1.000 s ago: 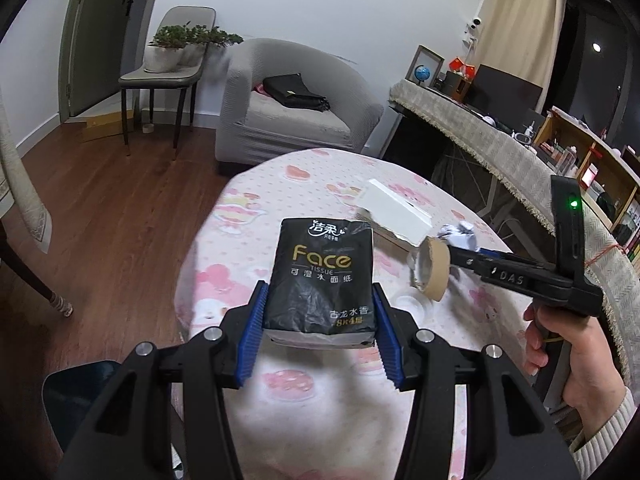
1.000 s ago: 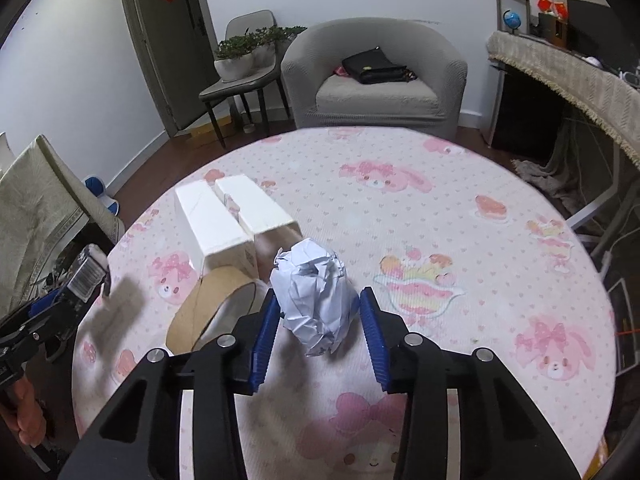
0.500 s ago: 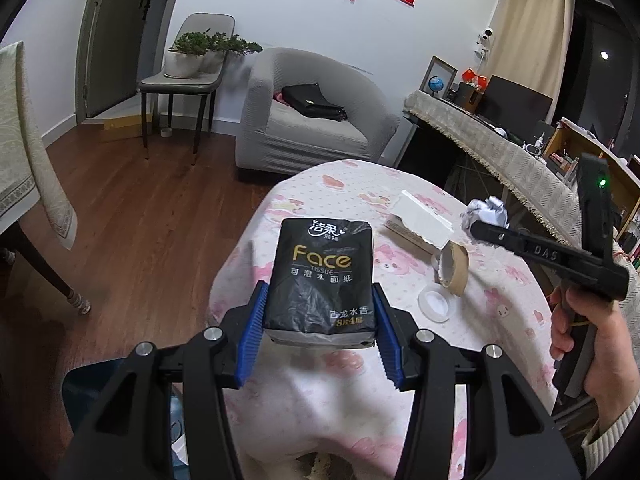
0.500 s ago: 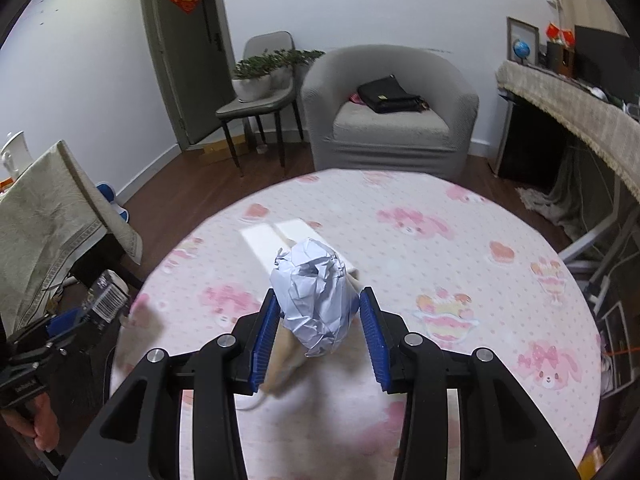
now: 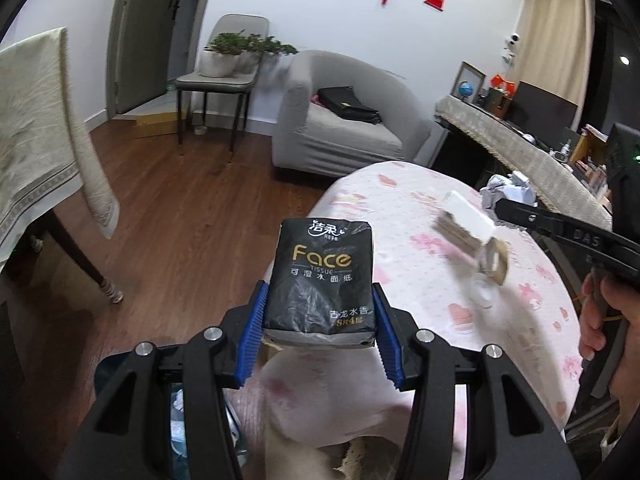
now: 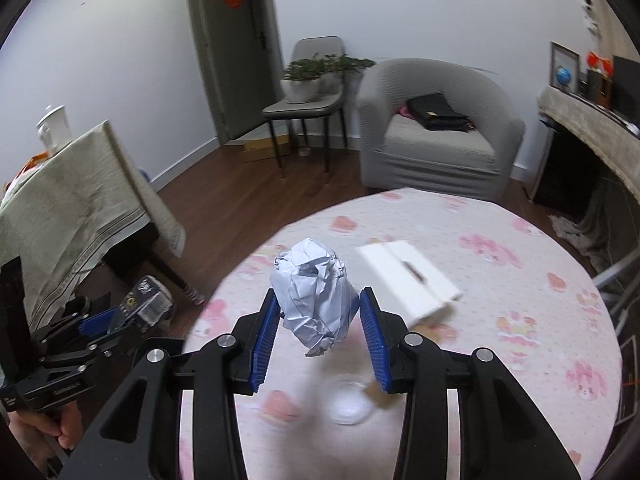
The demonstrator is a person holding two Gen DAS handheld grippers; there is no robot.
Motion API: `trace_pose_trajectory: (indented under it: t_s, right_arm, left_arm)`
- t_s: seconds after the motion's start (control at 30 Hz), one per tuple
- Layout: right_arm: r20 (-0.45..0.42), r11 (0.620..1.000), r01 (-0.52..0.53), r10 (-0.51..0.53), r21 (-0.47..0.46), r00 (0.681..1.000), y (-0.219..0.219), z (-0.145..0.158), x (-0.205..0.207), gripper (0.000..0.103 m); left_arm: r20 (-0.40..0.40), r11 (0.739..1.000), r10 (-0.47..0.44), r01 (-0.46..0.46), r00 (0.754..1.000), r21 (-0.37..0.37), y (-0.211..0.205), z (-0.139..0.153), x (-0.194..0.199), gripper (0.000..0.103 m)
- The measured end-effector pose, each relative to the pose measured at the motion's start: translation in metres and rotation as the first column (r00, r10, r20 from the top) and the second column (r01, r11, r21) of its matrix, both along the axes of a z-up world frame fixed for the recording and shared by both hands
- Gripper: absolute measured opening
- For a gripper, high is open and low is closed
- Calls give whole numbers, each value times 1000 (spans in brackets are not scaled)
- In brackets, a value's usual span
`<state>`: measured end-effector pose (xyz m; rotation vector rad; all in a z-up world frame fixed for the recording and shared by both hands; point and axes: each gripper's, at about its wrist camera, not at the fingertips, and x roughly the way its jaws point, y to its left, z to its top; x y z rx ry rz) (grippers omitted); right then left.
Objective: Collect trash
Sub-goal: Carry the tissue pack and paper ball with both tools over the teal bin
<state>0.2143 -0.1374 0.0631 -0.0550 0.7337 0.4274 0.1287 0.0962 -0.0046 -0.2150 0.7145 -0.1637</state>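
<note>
Upright, the tissue pack (image 5: 321, 280) stands lengthwise in the left gripper (image 5: 318, 336).

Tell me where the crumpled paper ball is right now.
The crumpled paper ball is clamped in the right gripper, held above the pink-patterned table, with the white box just beyond it to the right in the right wrist view.
</note>
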Motion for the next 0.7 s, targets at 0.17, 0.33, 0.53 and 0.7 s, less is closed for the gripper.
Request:
trace_pose_trajectory:
  t_s: [0.17,0.33,0.53,0.7]
  right_arm:
    - [-13,998,-66,66,5,998,33,-3,-6,42]
    - [-28,991,-131,131,12,991,68,-7,-12,42]
    - [-45,980,-197,198,17,979,109,-13,-20,42]
    - [-59,968,-250,250,12,966,141,-19,-28,42]
  left_arm:
    - [-19,998,58,-58,998,11,28,-6,-6,53]
    - [-40,994,103,-101,994,50,50,-15,-14,53]
    - [-83,988,147,-142,986,68,75,-32,-23,53]
    - [-134,983,174,-165,975,81,92,-52,-29,53]
